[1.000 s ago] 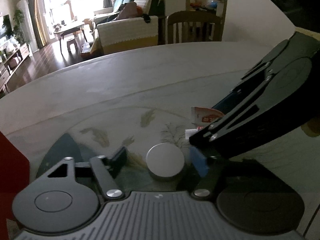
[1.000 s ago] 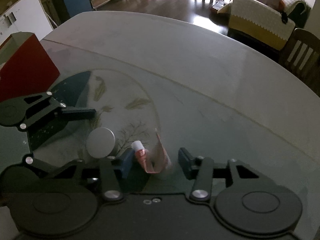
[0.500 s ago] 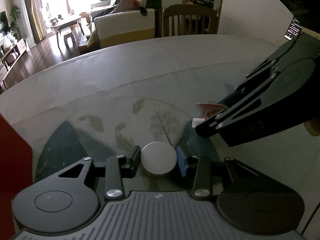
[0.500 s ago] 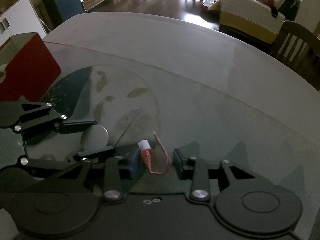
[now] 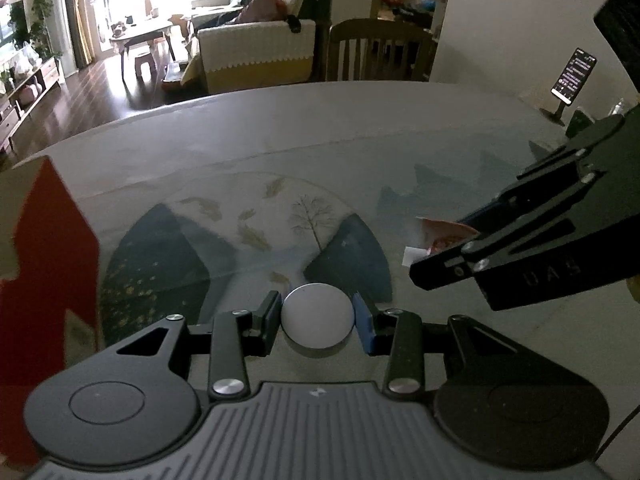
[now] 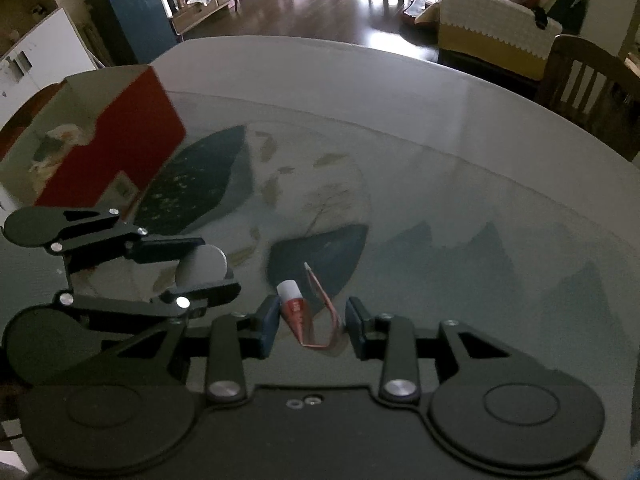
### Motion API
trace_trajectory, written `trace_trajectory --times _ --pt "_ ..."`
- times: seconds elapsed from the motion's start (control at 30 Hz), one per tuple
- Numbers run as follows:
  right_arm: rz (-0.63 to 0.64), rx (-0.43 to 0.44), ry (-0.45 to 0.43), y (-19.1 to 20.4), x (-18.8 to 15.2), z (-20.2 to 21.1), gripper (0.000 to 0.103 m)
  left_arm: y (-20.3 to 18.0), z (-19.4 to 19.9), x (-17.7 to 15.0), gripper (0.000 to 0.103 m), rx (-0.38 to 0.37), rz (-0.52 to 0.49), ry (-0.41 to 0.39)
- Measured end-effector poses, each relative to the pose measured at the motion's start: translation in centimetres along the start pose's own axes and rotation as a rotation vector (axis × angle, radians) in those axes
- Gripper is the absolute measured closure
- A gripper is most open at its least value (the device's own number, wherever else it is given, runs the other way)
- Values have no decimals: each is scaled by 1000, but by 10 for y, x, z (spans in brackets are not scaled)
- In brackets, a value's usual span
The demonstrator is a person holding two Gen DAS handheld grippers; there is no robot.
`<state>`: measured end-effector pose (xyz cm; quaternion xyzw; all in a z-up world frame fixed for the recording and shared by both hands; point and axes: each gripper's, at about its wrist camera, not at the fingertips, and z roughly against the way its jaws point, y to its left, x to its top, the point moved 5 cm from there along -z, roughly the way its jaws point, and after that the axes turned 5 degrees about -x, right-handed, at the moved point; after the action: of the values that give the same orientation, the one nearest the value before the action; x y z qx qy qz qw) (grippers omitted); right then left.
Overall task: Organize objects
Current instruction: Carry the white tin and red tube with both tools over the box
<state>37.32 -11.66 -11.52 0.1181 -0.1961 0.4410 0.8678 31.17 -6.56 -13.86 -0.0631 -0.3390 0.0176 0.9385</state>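
- The left tool (image 5: 318, 316) is closed on a round grey disc (image 5: 318, 316); both pads touch its rim, and the disc seems lifted a little above the bench (image 5: 360, 128).
- The right tool (image 6: 308, 322) is only half open. A small red tube (image 6: 295, 312) with a white cap lies between its pads, but there is a gap on each side, so I judge it is not yet gripped.
- The landmark is the red box (image 6: 120, 148), an open cardboard box with a pale inside. In the right wrist view it stands to the left of both tools, and something light lies already in it, too blurred to name.
- Progress, as I judge: the task is in the middle. Some things seem stored in the red box, the disc is in hand but not yet delivered, and the tube is still to be picked up. Both must travel left toward the red box.
- Materials: the disc is flat, matte and smooth, perhaps a lid or a coaster. The tube is soft, squeezed flat, and its folded end curls up like a thin strip, so it may slip or bend under the pads.
- The bench is pale with a glossy glass top. Under the glass, to the right of the red box, a round mat (image 5: 248, 232) shows printed leaves, a tree and dark blue hills.
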Motion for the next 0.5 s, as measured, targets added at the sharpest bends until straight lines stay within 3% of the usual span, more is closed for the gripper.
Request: trace_trajectory --times 0.5 --pt "1 15 -73 58 -9 65 68 11 93 -17 65 -26 12 -70"
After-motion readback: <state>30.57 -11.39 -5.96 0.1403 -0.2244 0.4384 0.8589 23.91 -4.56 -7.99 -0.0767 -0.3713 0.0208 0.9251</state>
